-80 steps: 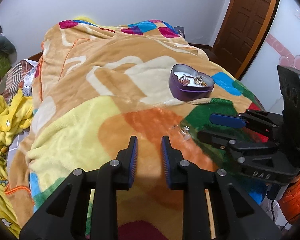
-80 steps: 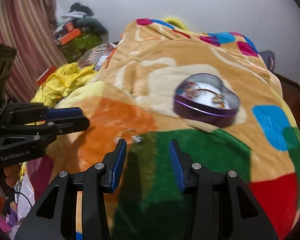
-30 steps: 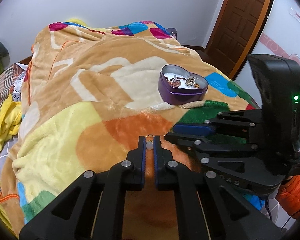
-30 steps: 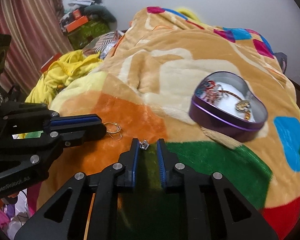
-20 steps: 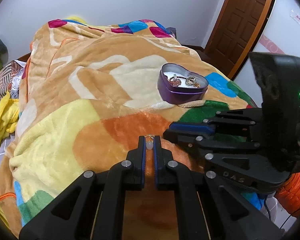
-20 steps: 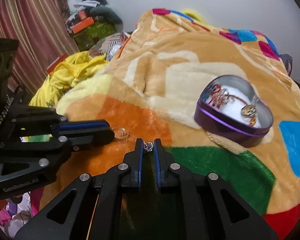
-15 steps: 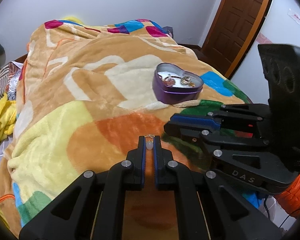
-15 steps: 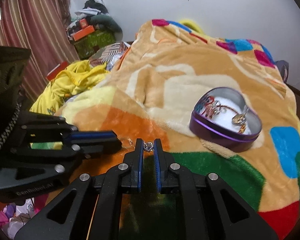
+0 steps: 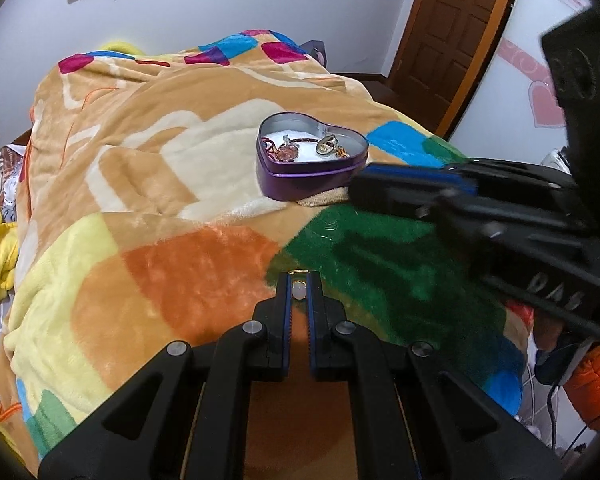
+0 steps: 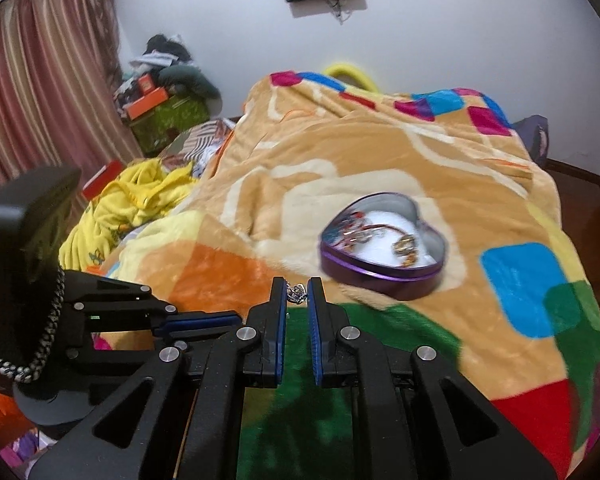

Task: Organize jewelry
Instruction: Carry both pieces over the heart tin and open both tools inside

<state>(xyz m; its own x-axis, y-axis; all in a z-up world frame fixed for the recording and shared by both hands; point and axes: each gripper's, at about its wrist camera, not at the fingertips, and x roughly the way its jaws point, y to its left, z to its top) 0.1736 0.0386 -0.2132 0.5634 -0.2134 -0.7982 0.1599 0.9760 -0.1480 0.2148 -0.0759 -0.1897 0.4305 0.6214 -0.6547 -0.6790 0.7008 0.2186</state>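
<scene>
Both claws now carry a piece, lifted off the blanket point(image 9: 188, 280) vs. approx. 3 s ago, when jaws stood wide over loose items. Left claw point(image 9: 299, 280) is narrow, pinching a ring point(image 9: 299, 290) w/ a pale stone; right claw point(image 10: 297, 289) is narrow on a small silver charm point(image 10: 296, 294) (exact type unclear). The tin point(image 10: 384, 240) sits ahead and right of both, so drop-off looks next.

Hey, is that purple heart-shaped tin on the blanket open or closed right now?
Open. The heart-shaped tin has no lid on it, and its white lining and several jewelry pieces show inside.
</scene>
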